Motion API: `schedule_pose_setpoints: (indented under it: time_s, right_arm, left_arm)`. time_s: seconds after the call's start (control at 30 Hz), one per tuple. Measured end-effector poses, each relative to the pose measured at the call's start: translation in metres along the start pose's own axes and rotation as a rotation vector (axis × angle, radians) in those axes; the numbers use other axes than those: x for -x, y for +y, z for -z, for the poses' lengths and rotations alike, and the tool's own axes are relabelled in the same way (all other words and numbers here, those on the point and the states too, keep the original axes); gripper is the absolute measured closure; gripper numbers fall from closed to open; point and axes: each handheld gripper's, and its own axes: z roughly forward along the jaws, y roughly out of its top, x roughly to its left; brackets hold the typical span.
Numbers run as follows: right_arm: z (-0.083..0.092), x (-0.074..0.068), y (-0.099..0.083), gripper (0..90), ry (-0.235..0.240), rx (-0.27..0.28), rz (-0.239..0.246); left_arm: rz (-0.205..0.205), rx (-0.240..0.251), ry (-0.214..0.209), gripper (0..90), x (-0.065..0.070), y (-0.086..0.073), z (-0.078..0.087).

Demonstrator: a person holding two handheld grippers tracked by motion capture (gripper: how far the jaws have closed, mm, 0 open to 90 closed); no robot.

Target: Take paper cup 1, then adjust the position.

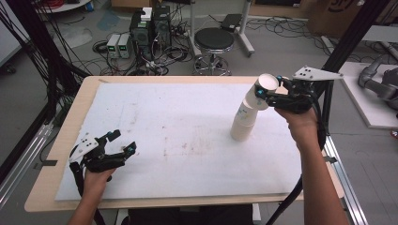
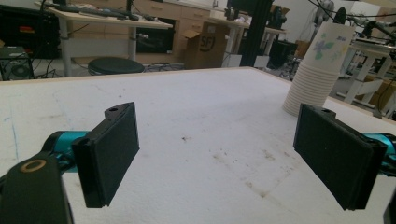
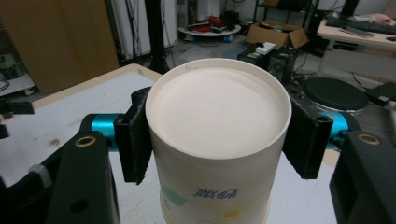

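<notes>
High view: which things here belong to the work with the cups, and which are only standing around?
Belong to the work:
- top paper cup, upside down, held by the right gripper
- stack of paper cups on the table
- left gripper, open, holding nothing

Only standing around:
- black stool
- computer towers
- floor cables

I see the white foam-covered tabletop (image 1: 178, 140) bare across its middle and left, so either hand can pass there freely. The only obstacle is the tall stack of upside-down white paper cups (image 1: 244, 123) near the right edge, beside my right gripper (image 1: 272, 93).
</notes>
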Motion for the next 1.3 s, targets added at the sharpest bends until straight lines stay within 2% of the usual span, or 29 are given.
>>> schedule_pose_setpoints:
  time_s: [0.17, 0.23, 0.4, 0.43, 0.47, 0.6, 0.63, 0.7, 0.73, 0.83, 0.87, 0.93, 1.03, 1.1, 1.2, 1.3]
  right_arm:
    - [0.011, -0.018, -0.003, 35.9, 0.054, 0.007, 0.046]
    - [0.013, -0.023, -0.007, 35.9, 0.081, 0.005, 0.054]
    - [0.015, -0.038, -0.022, 36.0, 0.157, 0.001, 0.068]
    - [0.015, -0.038, -0.022, 36.0, 0.157, 0.001, 0.068]
    - [0.014, -0.045, -0.031, 36.0, 0.192, -0.016, 0.081]
    - [0.010, -0.056, -0.044, 35.9, 0.225, -0.027, 0.102]
    - [0.006, -0.063, -0.054, 35.9, 0.248, -0.036, 0.115]
    - [0.005, -0.065, -0.057, 35.9, 0.255, -0.041, 0.124]
    - [0.001, -0.070, -0.066, 36.0, 0.274, -0.052, 0.131]
    - [-0.003, -0.072, -0.074, 36.0, 0.288, -0.059, 0.122]
    - [-0.009, -0.074, -0.083, 36.0, 0.310, -0.076, 0.113]
    - [-0.015, -0.074, -0.091, 36.0, 0.310, -0.092, 0.121]
    - [-0.020, -0.075, -0.099, 36.0, 0.322, -0.098, 0.107]
    - [-0.023, -0.074, -0.101, 36.0, 0.321, -0.097, 0.103]
    - [-0.027, -0.075, -0.103, 36.0, 0.330, -0.102, 0.096]
    - [-0.032, -0.078, -0.104, 36.0, 0.345, -0.103, 0.100]
  left_arm:
    - [-0.011, -0.002, -0.045, 14.1, 0.004, 0.000, -0.002]
    - [-0.008, 0.009, -0.093, 14.1, 0.005, 0.001, -0.003]
    - [-0.025, 0.017, -0.126, 14.1, 0.011, 0.002, -0.004]
    - [-0.025, 0.017, -0.126, 14.1, 0.011, 0.002, -0.004]
    - [-0.025, 0.016, -0.133, 14.1, 0.012, 0.002, -0.004]
    - [-0.035, 0.026, -0.146, 14.0, 0.013, 0.002, -0.003]
    - [-0.038, 0.029, -0.151, 14.0, 0.013, 0.002, -0.003]
    - [-0.038, 0.029, -0.157, 14.0, 0.013, 0.002, -0.003]
    - [-0.043, 0.021, -0.167, 14.1, 0.014, 0.002, -0.003]
    - [-0.041, 0.013, -0.189, 14.2, 0.014, 0.002, -0.005]
    - [-0.067, 0.006, -0.202, 14.2, 0.016, 0.002, -0.006]
    - [-0.085, -0.001, -0.209, 14.1, 0.017, 0.001, -0.008]
    - [-0.064, -0.022, -0.214, 13.8, 0.018, 0.000, -0.010]
    - [-0.045, -0.034, -0.236, 13.8, 0.020, 0.000, -0.012]
    - [-0.053, -0.036, -0.275, 13.8, 0.026, 0.002, -0.016]
    - [-0.060, -0.039, -0.292, 13.8, 0.030, 0.002, -0.018]
